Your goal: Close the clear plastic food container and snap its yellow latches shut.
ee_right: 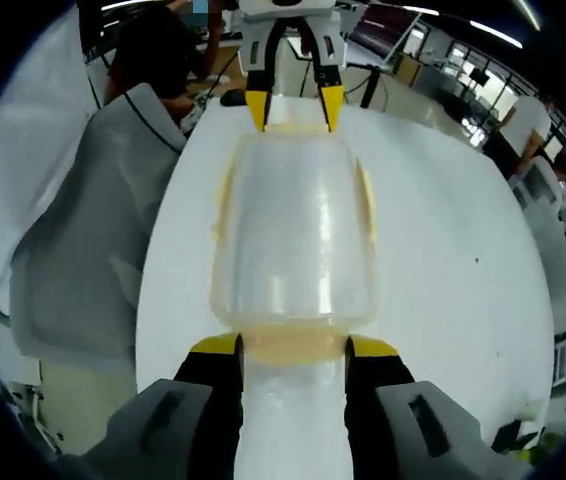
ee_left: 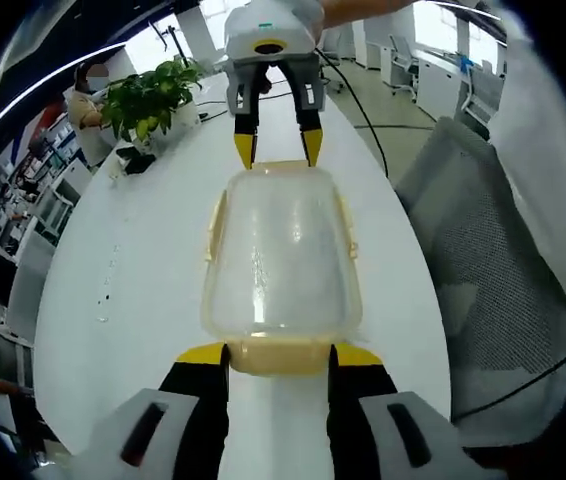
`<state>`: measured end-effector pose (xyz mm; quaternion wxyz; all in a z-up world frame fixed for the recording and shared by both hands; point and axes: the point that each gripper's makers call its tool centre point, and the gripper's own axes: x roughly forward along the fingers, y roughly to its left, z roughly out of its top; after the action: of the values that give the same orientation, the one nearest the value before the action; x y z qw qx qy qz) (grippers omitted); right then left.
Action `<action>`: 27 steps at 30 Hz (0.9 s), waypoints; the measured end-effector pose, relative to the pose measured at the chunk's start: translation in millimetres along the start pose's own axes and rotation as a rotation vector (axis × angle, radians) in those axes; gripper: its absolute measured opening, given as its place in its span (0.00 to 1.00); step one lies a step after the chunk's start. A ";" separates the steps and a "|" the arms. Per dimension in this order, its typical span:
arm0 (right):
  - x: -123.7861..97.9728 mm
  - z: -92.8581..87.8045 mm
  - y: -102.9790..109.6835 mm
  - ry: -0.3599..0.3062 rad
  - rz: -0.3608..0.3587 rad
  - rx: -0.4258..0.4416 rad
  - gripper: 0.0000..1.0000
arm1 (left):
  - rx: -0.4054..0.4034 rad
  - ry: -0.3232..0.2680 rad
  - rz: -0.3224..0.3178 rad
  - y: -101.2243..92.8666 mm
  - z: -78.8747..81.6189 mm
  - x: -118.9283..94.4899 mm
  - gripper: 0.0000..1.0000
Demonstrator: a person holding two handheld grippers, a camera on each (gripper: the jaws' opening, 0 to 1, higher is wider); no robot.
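On the white table (ee_left: pixel 143 300) sits the clear container (ee_left: pixel 281 260), lid on and apparently empty, its end latches (ee_left: pixel 281 355) flanked by the open left gripper (ee_left: pixel 279 358) and open right gripper (ee_right: pixel 293 348), while a plant (ee_left: pixel 148 95) shows in the left gripper view.

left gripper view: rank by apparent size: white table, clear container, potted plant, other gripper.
1. white table
2. clear container, though it is close to the camera
3/4. potted plant and right gripper: look about alike, both far off, so no ranking.
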<state>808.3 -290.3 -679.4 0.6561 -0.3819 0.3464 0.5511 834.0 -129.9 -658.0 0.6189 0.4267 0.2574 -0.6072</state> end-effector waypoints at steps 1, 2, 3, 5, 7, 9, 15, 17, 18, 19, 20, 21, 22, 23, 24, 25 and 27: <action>0.0 -2.5 0.4 0.002 -0.002 0.001 0.36 | 0.004 -0.002 0.000 -0.2 2.3 3.5 0.32; -0.1 -4.6 1.0 0.003 -0.005 0.001 0.36 | 0.003 -0.003 0.000 0.1 3.3 5.8 0.32; -0.1 -6.8 1.6 0.006 -0.005 0.001 0.36 | 0.004 -0.004 -0.002 -0.4 4.3 8.1 0.32; 0.6 -12.4 1.5 0.011 -0.007 0.002 0.36 | 0.005 -0.005 -0.004 -1.1 6.9 14.3 0.32; 0.9 -17.4 1.2 0.017 -0.007 0.001 0.36 | 0.003 -0.005 -0.004 -1.7 8.5 18.2 0.32; 1.0 -21.5 0.4 0.020 -0.008 -0.002 0.36 | 0.002 -0.002 -0.003 -1.9 9.9 22.6 0.32; 1.9 -32.8 -2.1 0.027 -0.008 -0.003 0.36 | -0.001 -0.010 -0.005 0.2 14.6 31.1 0.32; 2.3 -36.4 -3.1 0.027 -0.009 -0.003 0.36 | 0.000 -0.012 -0.006 0.9 16.6 33.8 0.32; 2.5 -37.8 -3.3 0.029 -0.010 -0.004 0.36 | 0.001 -0.015 -0.005 1.3 17.4 34.6 0.32; 2.8 -39.1 -3.7 0.030 -0.011 -0.003 0.36 | 0.001 -0.018 -0.002 1.9 19.2 36.2 0.32; 3.0 -40.2 -3.7 0.031 -0.012 -0.003 0.36 | 0.001 -0.018 -0.001 2.3 19.8 37.6 0.32; 3.4 -42.0 -3.8 0.033 -0.013 -0.004 0.36 | 0.003 -0.019 -0.001 2.5 20.4 39.7 0.32; 3.7 -42.9 -3.7 0.034 -0.013 -0.004 0.36 | 0.003 -0.020 0.000 2.6 20.7 41.1 0.32; 4.2 -44.4 -3.8 0.037 -0.014 -0.004 0.36 | 0.004 -0.021 0.001 2.6 20.9 43.4 0.32; 4.5 -45.1 -3.7 0.038 -0.015 -0.005 0.36 | 0.006 -0.020 0.004 2.7 21.2 44.6 0.32; 4.9 -46.4 -4.1 0.041 -0.017 -0.007 0.36 | 0.013 -0.020 0.010 3.3 21.8 46.1 0.32; 4.7 -48.5 -4.8 0.043 -0.019 -0.008 0.36 | 0.008 -0.024 0.012 4.0 22.4 48.6 0.32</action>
<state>812.2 -331.5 -705.7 0.6520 -0.3997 0.3547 0.5379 839.8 -175.0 -686.5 0.6238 0.4236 0.2450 -0.6095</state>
